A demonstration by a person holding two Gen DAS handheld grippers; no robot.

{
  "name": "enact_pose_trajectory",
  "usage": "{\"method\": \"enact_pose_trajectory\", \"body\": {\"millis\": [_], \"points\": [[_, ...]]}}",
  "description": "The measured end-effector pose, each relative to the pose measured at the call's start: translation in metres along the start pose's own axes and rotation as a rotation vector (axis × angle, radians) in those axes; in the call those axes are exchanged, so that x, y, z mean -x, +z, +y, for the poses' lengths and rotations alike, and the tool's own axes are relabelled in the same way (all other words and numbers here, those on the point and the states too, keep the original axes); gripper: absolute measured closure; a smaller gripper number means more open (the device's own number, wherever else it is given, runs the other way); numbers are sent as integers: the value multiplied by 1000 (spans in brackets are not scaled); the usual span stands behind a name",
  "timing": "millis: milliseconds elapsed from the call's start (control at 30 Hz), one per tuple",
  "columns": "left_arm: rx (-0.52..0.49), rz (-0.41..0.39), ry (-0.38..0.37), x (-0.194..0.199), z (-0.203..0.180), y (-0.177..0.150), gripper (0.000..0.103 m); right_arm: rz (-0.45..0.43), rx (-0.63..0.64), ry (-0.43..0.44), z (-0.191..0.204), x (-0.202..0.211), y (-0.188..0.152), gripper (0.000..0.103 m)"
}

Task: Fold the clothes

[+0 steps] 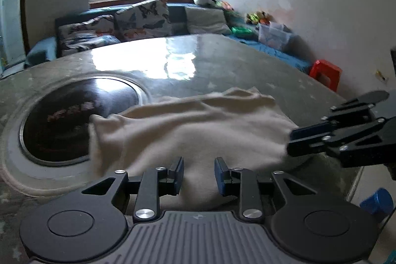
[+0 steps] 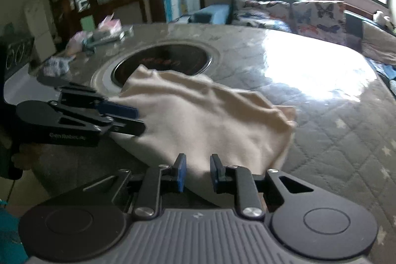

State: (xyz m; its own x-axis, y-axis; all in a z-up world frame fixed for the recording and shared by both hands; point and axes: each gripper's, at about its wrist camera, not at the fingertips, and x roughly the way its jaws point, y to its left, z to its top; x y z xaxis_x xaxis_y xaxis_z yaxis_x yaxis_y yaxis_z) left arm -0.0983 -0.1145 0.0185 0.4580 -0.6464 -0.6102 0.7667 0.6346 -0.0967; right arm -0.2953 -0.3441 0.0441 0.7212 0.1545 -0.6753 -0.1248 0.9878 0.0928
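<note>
A cream cloth [image 1: 193, 125] lies rumpled on the grey table, its far corner lapping over the dark round inset; it also shows in the right wrist view [image 2: 205, 118]. My left gripper [image 1: 199, 176] is open, its fingers apart over the cloth's near edge; in the right wrist view it [image 2: 138, 120] sits at the cloth's left edge. My right gripper [image 2: 198, 172] is open over the near edge too; in the left wrist view it [image 1: 290, 142] reaches in from the right at the cloth's right corner. Neither holds the cloth.
The table [image 1: 222, 56] has a dark round glass inset [image 1: 74, 115] to the left of the cloth. Small items and cloths [image 2: 99, 36] lie at its far left end. A sofa with butterfly cushions [image 1: 141, 19] and a red stool [image 1: 325, 73] stand beyond.
</note>
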Motion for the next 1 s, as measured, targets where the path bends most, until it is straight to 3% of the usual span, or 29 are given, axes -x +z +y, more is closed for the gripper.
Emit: {"method": "enact_pose_trajectory", "body": {"millis": [167,467,633,833,1000], "points": [[72,24,48,-1,24,-6,72,28,-37,-17,-14,-8,-6,85],[147,60,13,7,28,-16,71,100,37,-37,-12,-9,-8,89],[106,67,-8,14,26,-15,69,127,57,-24,-16,3,-13,90],[73,19,-9,14,33,16,66,44,51,-22,-19,9,11,89],[52,37,30,-10,38,28,66,25,-4,-33,-33,-20,33,89]]}}
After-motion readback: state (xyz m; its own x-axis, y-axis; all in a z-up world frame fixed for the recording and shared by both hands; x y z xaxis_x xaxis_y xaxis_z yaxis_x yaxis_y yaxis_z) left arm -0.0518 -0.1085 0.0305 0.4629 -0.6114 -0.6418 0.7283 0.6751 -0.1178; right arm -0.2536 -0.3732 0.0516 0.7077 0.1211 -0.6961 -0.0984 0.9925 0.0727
